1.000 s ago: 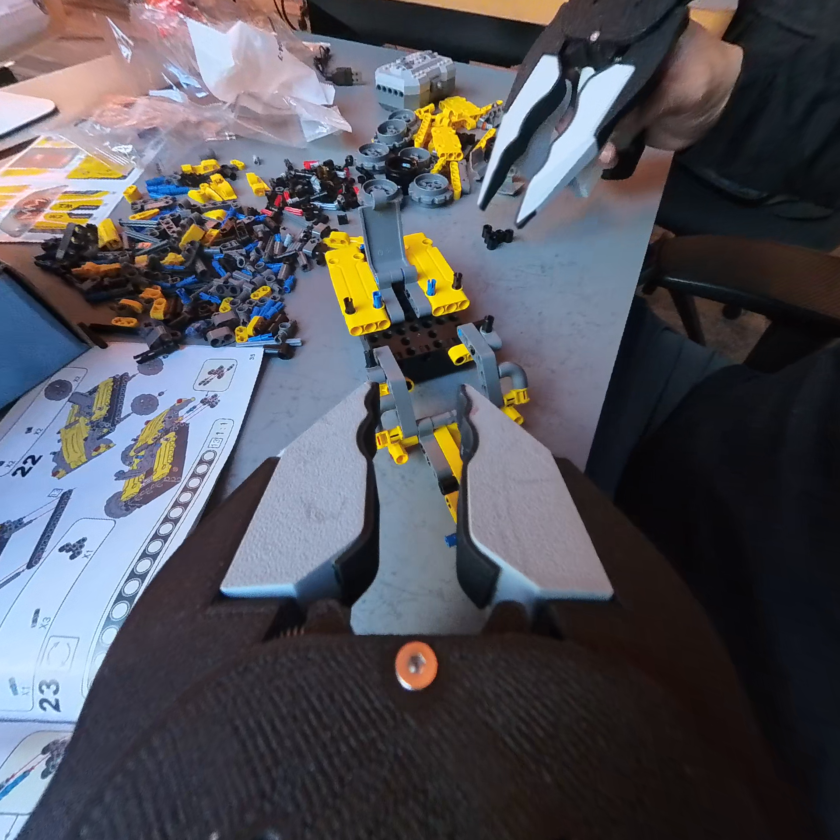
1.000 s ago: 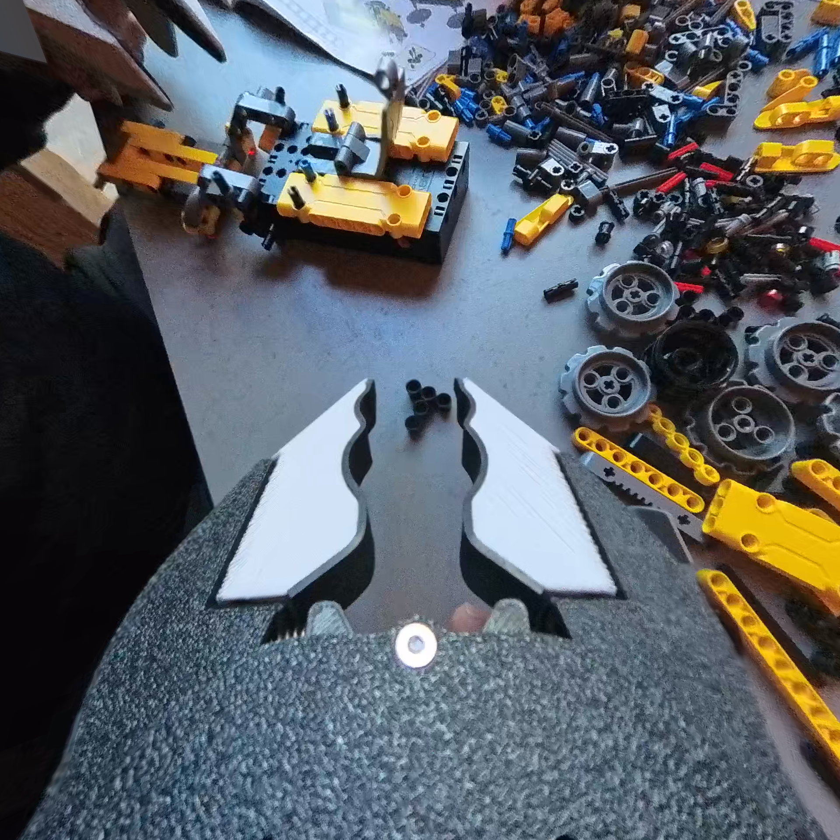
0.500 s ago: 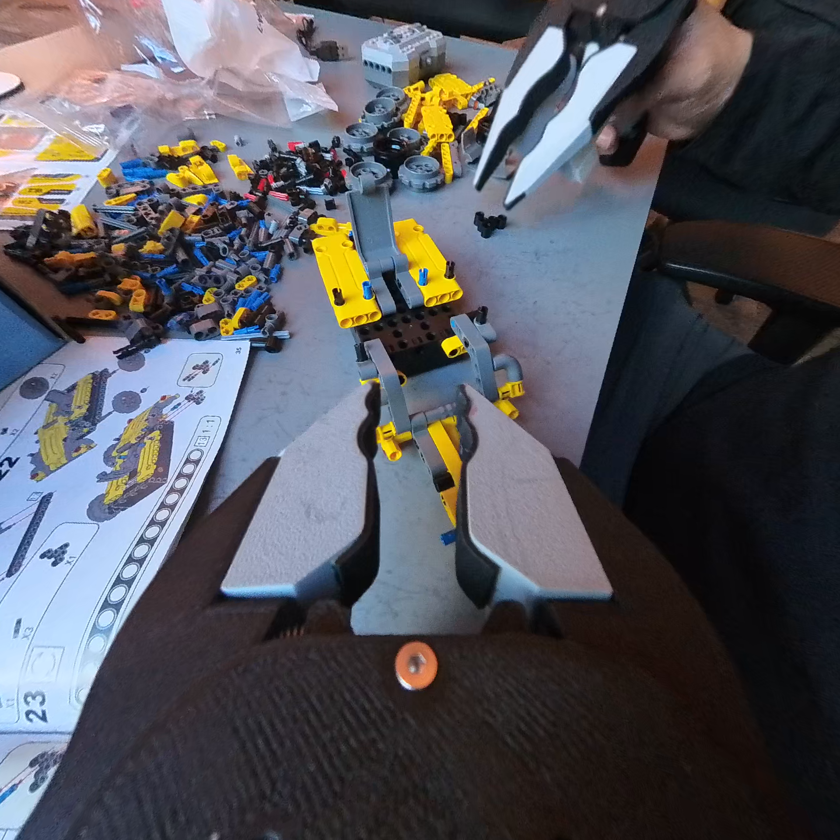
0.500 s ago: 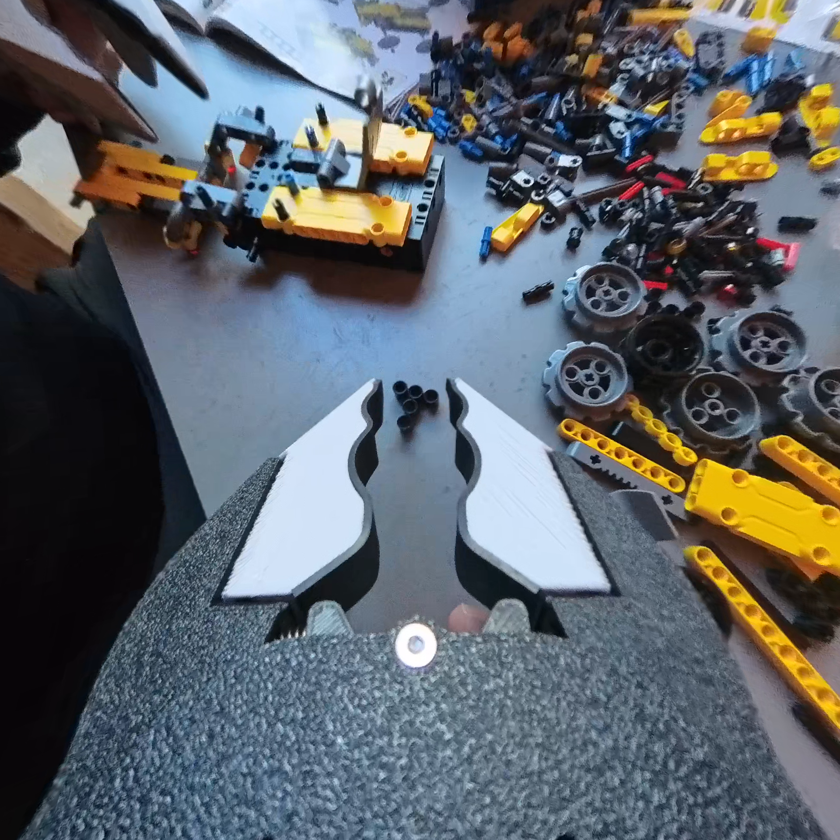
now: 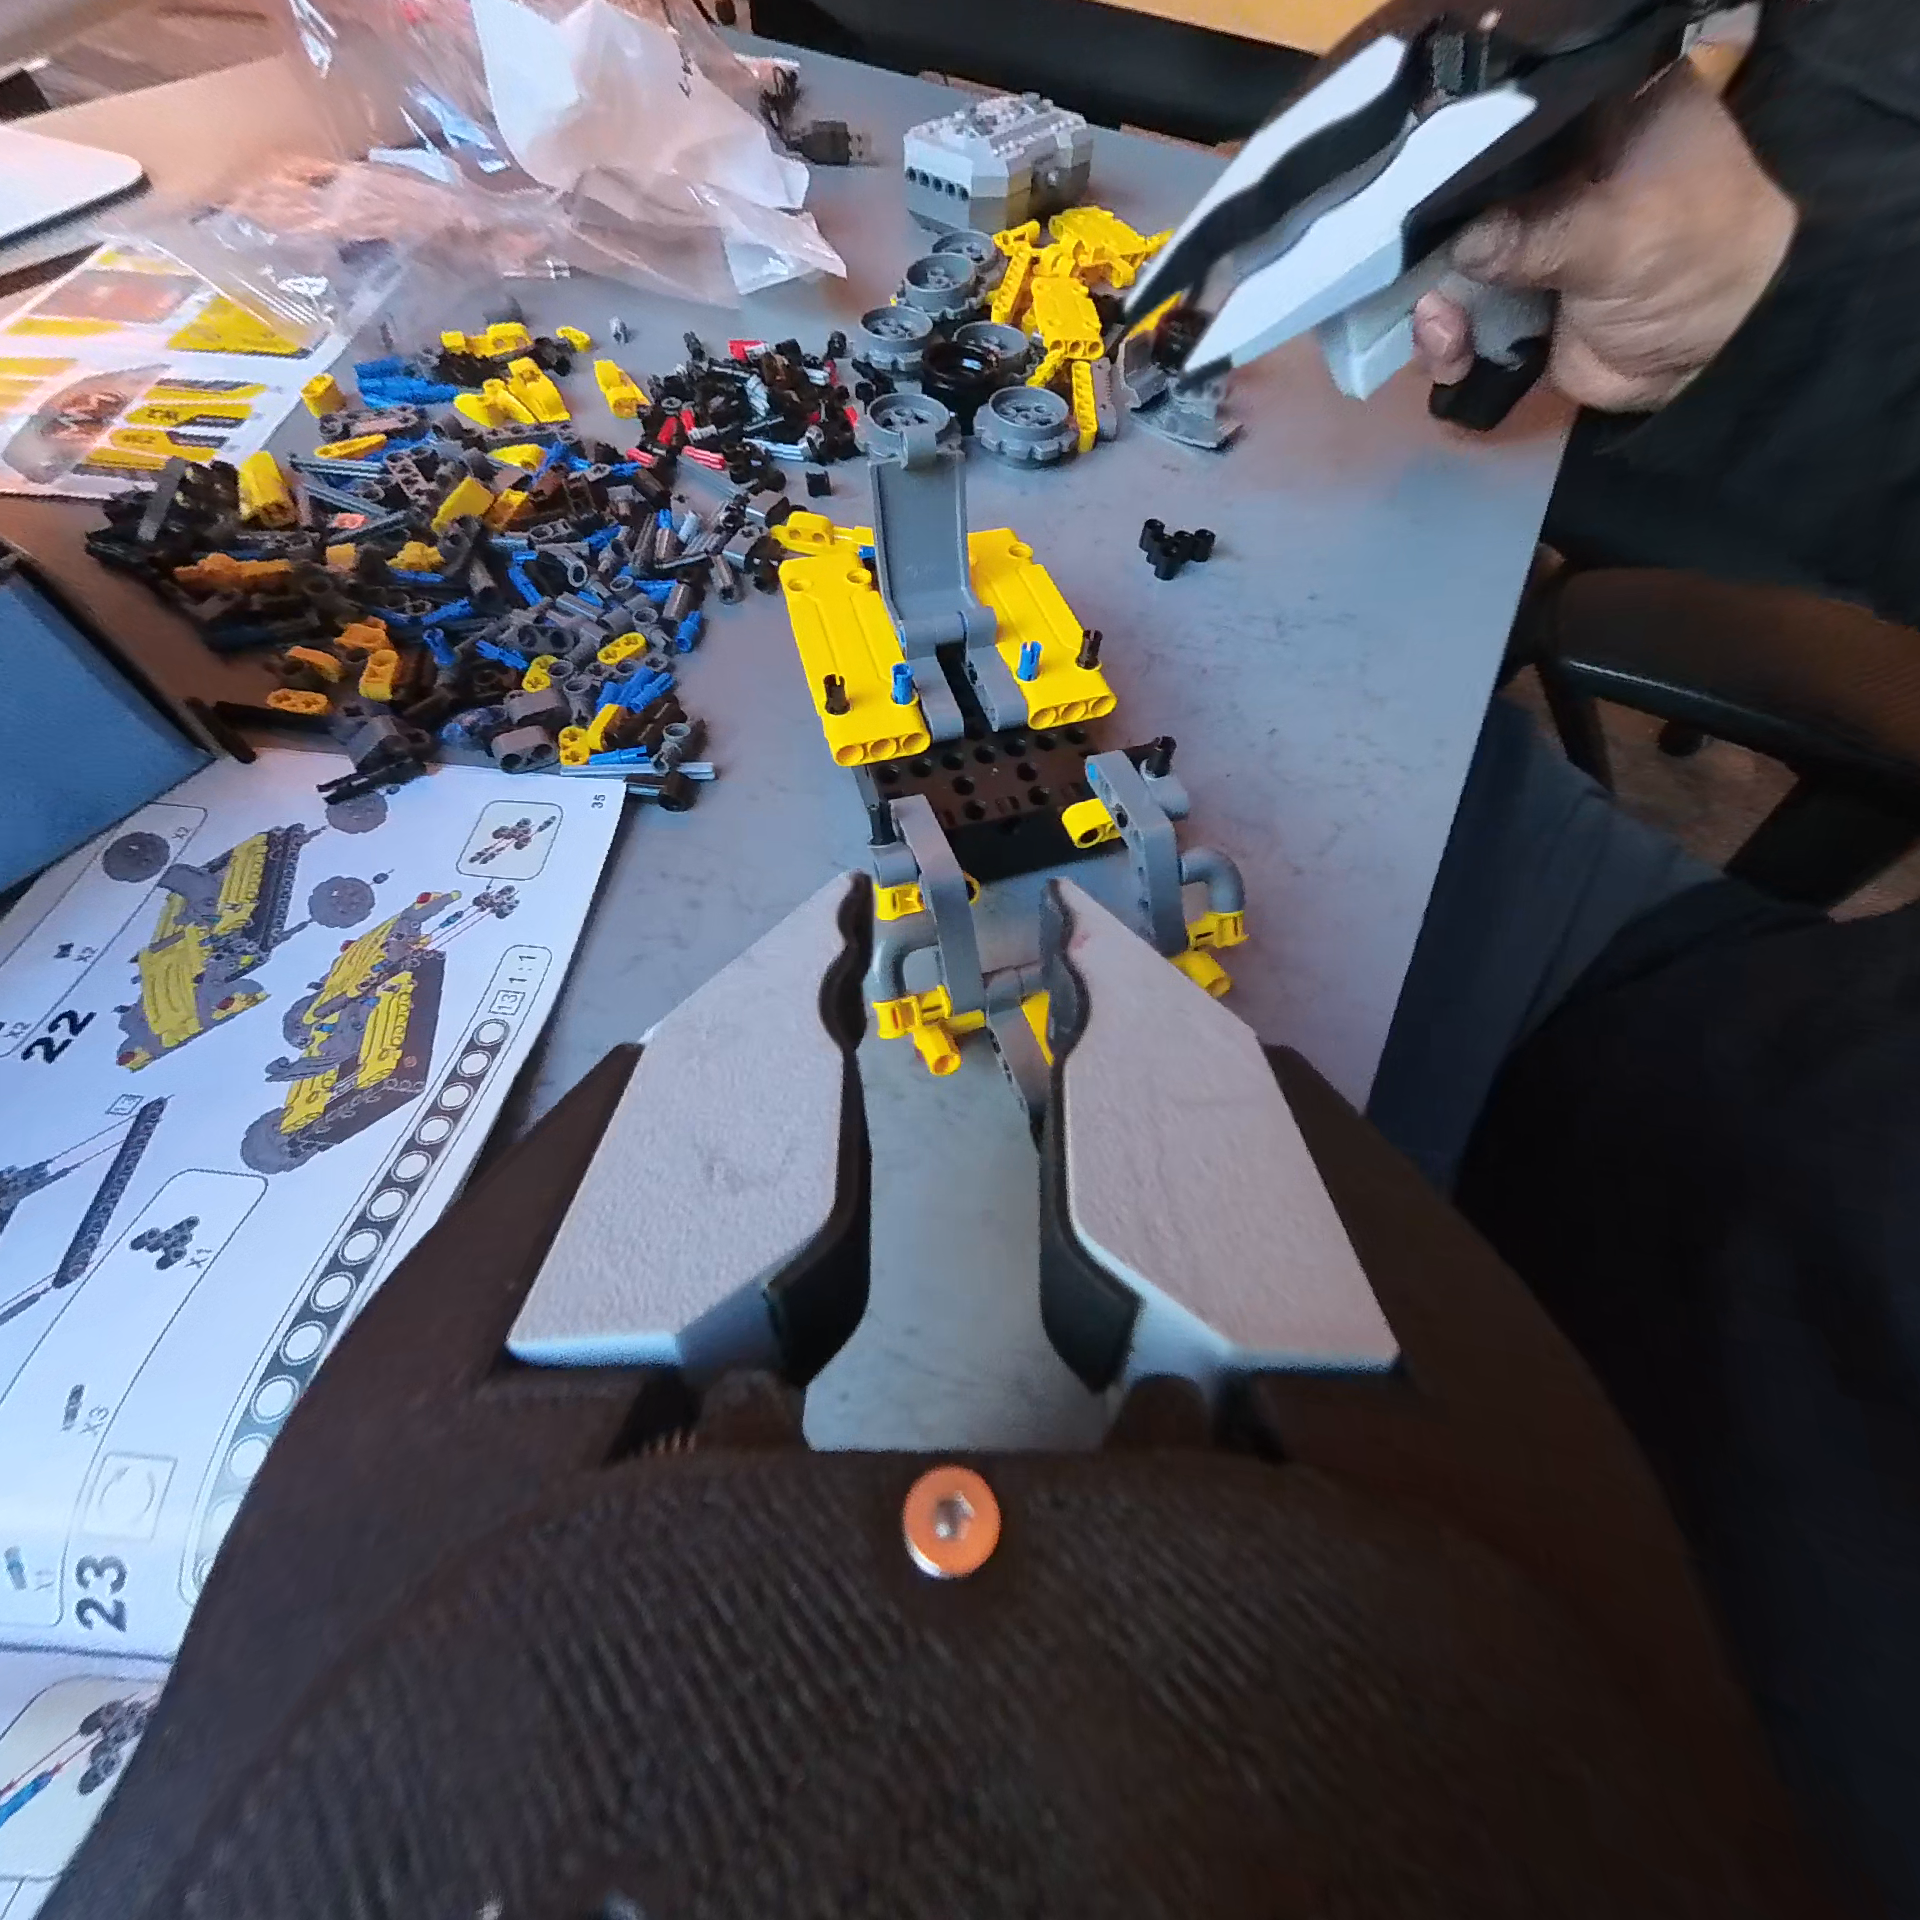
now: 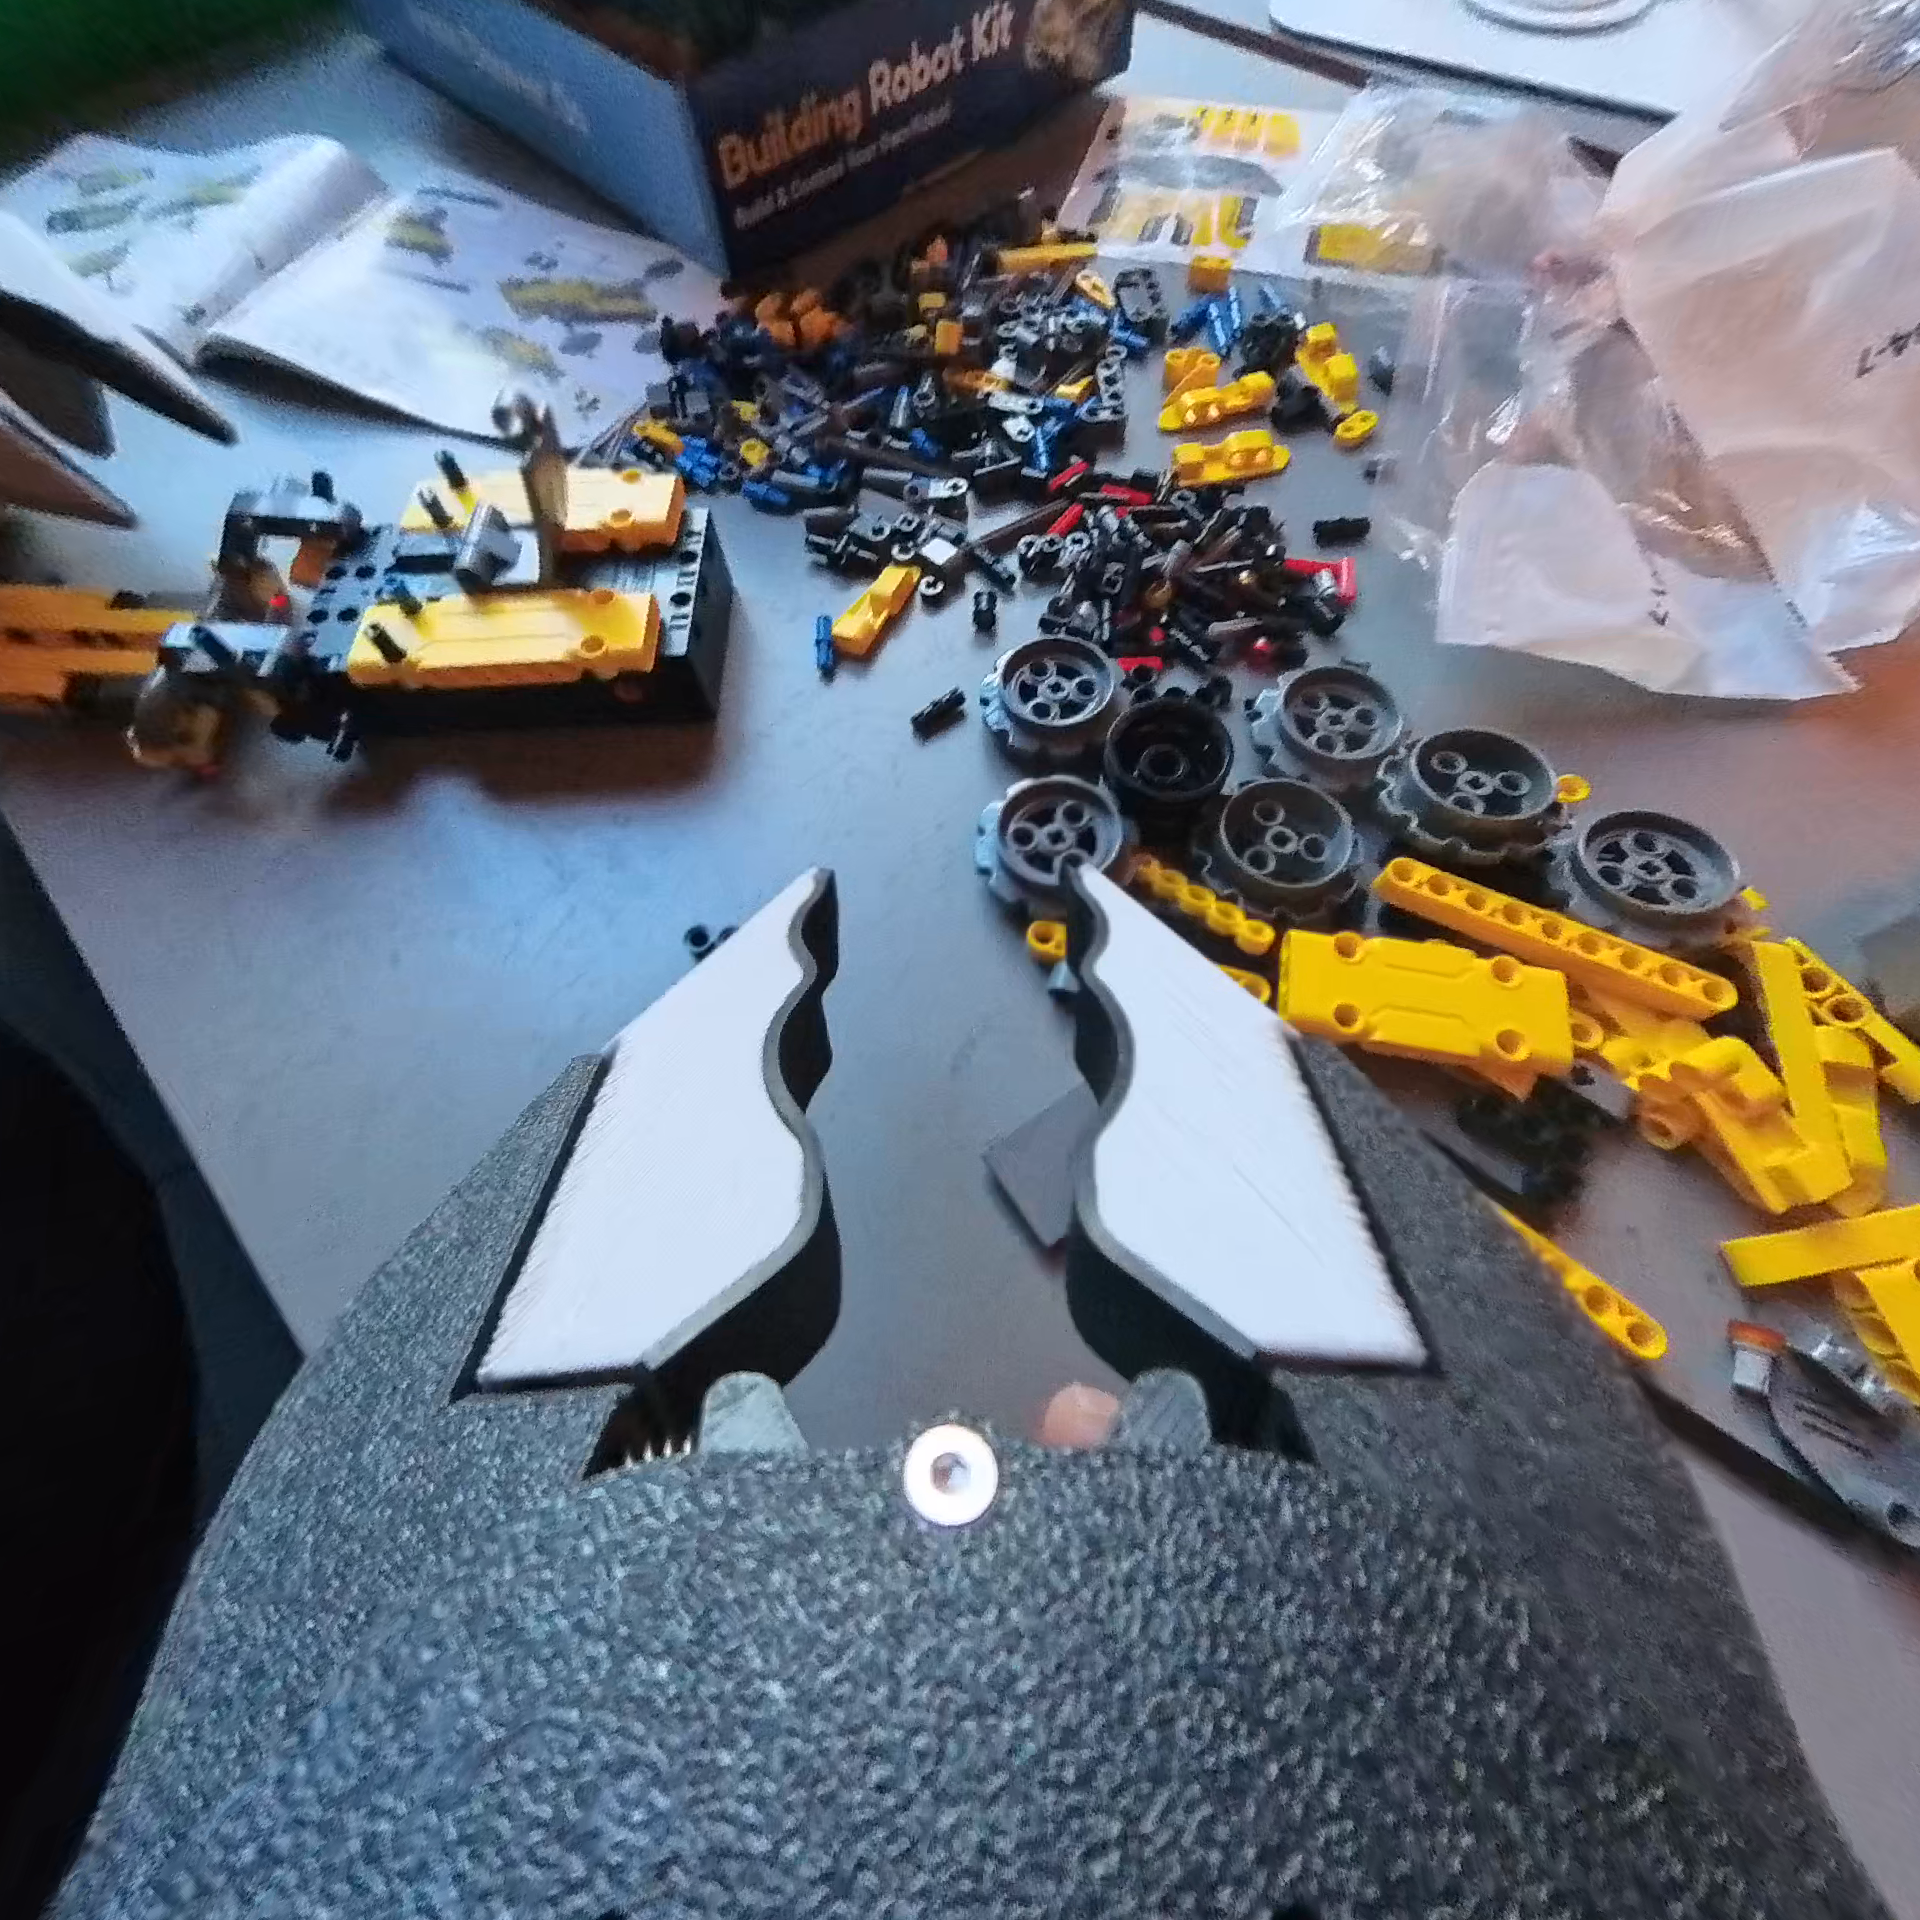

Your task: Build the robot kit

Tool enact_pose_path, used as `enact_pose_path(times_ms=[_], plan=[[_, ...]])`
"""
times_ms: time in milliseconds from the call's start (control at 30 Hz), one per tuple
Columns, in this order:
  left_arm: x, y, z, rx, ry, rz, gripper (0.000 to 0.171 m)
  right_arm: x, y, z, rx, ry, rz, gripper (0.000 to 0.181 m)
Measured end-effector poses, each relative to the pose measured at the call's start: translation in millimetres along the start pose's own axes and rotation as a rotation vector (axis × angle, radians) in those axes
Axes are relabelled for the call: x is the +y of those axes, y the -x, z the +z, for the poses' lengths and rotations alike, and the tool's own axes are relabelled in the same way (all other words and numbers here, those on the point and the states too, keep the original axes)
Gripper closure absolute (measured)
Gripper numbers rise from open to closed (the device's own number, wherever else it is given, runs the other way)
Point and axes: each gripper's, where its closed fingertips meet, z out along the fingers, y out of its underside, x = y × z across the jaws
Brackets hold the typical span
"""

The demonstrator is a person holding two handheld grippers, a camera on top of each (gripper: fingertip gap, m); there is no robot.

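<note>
A partly built yellow, black and grey brick vehicle (image 5: 842,644) lies on the grey table (image 5: 1330,665); it also shows in the right wrist view (image 6: 499,623). My left gripper (image 5: 953,935) is open and hovers over the model's near grey and yellow end, with nothing in it. My right gripper (image 6: 954,904) is open and empty, over the table beside grey wheels (image 6: 1288,842) and yellow beams (image 6: 1423,997). In the left wrist view it (image 5: 1195,332) hangs above that pile, held by a hand (image 5: 1621,260). A small black connector (image 5: 1174,545) lies alone between the two.
A heap of small loose pieces (image 5: 468,582) fills the table's left. An instruction booklet (image 5: 260,1039) lies front left, plastic bags (image 5: 623,135) and a grey block (image 5: 997,156) at the back. A kit box (image 6: 883,114) stands far off. The table edge and a chair arm (image 5: 1714,675) lie right. Spacing between my two grippers at the tips: around 25 cm. The small black connector (image 5: 1174,545) is about 5 cm from my right fingertips and 20 cm from my left.
My right gripper has left the small black connector, swung toward the wheels and yellow beams and opened a little wider. My left gripper has stayed over the model's end.
</note>
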Motion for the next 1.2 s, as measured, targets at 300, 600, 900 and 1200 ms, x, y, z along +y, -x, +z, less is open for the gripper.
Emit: enact_pose_path(times_ms=[300,600,900,1200], plan=[[1,1,0,-0.003,0.004,-0.008,0.143,-39,2,35,-0.019,0.014,-0.141,0.155],[-2,-1,-2,0.018,-0.018,-0.007,0.143,-65,3,129,-0.11,0.317,-0.354,0.176],[-4,-6,-6,0.051,-0.041,-0.005,0.143,-40,8,147,-0.255,0.56,-0.449,0.171],[1,-9,-4,0.045,-0.009,0.025,0.142,-41,24,155,-0.341,0.576,-0.471,0.177]])
